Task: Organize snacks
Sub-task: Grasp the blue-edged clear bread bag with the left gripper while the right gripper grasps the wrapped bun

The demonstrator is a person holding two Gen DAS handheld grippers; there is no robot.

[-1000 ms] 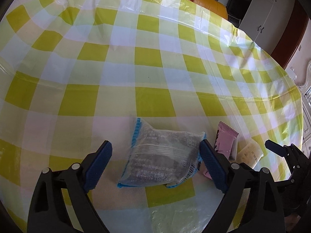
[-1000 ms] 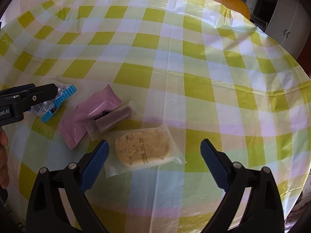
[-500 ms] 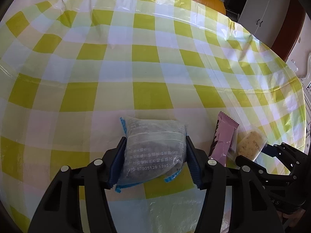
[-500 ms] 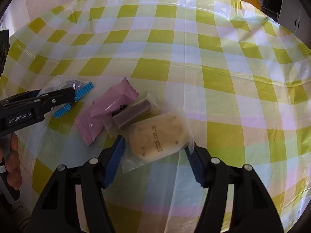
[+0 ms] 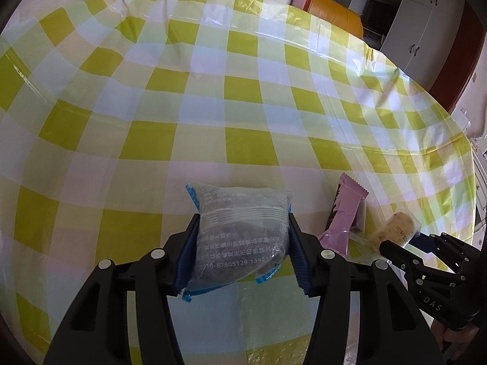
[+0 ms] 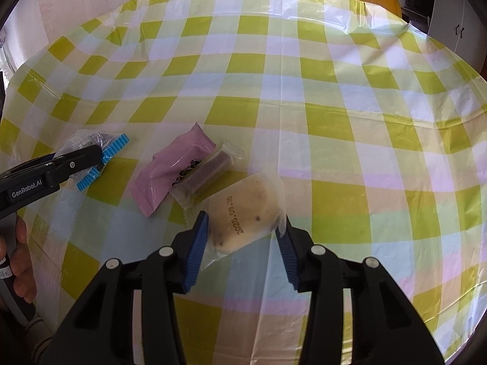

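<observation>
On the yellow checked tablecloth [image 5: 243, 106], my left gripper [image 5: 242, 228] has its jaws closing, blue pads pressed on both sides of a clear, blue-edged packet of dark snack [image 5: 240, 200]. That packet [image 6: 88, 138] and the left gripper [image 6: 91, 155] show at the left of the right wrist view. My right gripper [image 6: 243, 225] is closing too, its pads against a clear-wrapped pale cake [image 6: 243, 213] stamped with a date. From the left wrist view this cake [image 5: 395, 228] sits tilted in the right gripper [image 5: 408, 243]. A pink packet [image 6: 176, 167] and a brown bar [image 6: 210, 167] lie between them.
An orange chair [image 5: 334, 12] and white cabinets [image 5: 411, 15] stand beyond the table's far edge. A person's hand [image 6: 21, 258] holds the left gripper at the near left. The cloth's far half carries only wrinkles.
Both grippers went from wide open to closed around their packets. The left one now holds the blue-edged packet a little further forward; the cake packet has tipped up between the right pads.
</observation>
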